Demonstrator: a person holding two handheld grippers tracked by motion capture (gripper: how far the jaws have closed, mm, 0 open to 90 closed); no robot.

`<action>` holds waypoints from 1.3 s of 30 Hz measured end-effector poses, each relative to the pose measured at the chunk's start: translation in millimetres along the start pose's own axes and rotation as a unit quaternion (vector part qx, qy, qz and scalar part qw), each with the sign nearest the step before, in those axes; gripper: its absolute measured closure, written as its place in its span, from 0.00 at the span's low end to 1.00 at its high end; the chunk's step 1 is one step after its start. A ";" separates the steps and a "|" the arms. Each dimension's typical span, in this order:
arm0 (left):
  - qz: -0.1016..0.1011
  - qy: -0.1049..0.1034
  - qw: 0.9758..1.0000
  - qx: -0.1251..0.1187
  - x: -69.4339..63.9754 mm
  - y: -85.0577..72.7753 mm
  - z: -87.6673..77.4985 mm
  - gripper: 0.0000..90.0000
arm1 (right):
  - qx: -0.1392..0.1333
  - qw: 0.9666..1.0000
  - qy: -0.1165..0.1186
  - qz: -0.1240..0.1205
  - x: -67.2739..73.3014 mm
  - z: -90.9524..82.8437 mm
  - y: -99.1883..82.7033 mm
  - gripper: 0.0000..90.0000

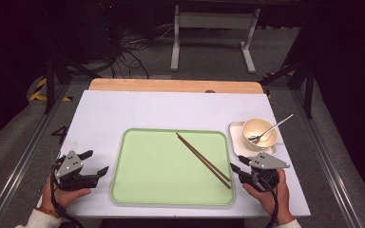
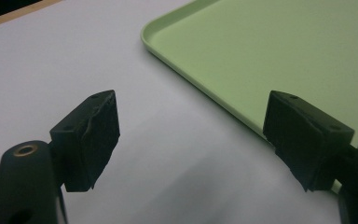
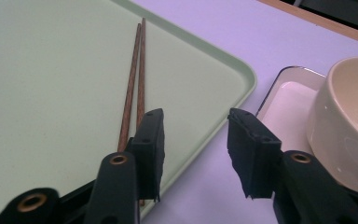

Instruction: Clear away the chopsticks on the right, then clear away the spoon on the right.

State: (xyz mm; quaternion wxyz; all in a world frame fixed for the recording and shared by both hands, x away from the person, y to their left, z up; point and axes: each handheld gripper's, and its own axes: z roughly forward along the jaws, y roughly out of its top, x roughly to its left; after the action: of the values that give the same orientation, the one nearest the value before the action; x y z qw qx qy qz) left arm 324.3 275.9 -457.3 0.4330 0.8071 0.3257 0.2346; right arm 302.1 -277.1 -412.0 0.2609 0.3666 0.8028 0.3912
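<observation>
Left claw [image 1: 91, 164], lower left of the high view: jaws spread wide, nothing between them, held over bare white counter [image 1: 100, 114] just left of the tray [image 1: 123, 161]. In the left gripper view the gap between the jaws [image 2: 191, 135] frames white counter, with the tray's rounded corner [image 2: 149, 37] at upper centre and its rim running down toward the right jaw.

Right claw [image 1: 238, 172], lower right of the high view: jaws partly open, empty, at the tray's lower right corner. In the right gripper view the claw [image 3: 193, 140] straddles the tray rim [image 3: 247, 77]; the left jaw sits over the near ends of the chopsticks [image 3: 133, 88], contact not clear.

Chopsticks [image 1: 203, 160]: a brown pair lying diagonally on the right half of the green tray, from upper centre to lower right.

Right of the tray: a cream bowl [image 1: 259, 128] on a small white dish [image 1: 235, 130], a metal spoon [image 1: 272, 128] resting in the bowl with its handle pointing to the upper right.
</observation>
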 end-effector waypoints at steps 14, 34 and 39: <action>0.001 0.003 1.000 0.006 -0.9 -1.8 -1.2 0.20 | -0.015 1.000 -0.006 0.004 -5.4 -2.5 4.2 0.53; 0.003 0.000 1.000 0.009 -1.7 -0.1 0.7 0.20 | -0.046 0.997 -0.044 0.036 -40.1 -19.2 12.2 0.51; 0.006 -0.001 1.000 0.009 -1.5 1.2 2.6 0.20 | -0.034 0.997 -0.059 0.043 -53.1 -18.6 12.3 0.46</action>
State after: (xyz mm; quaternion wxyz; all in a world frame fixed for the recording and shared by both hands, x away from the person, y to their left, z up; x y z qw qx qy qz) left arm 325.4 272.9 -457.7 0.4243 0.8134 0.3225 0.2331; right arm 325.3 -322.0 -384.5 0.3032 0.4141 0.7555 0.4071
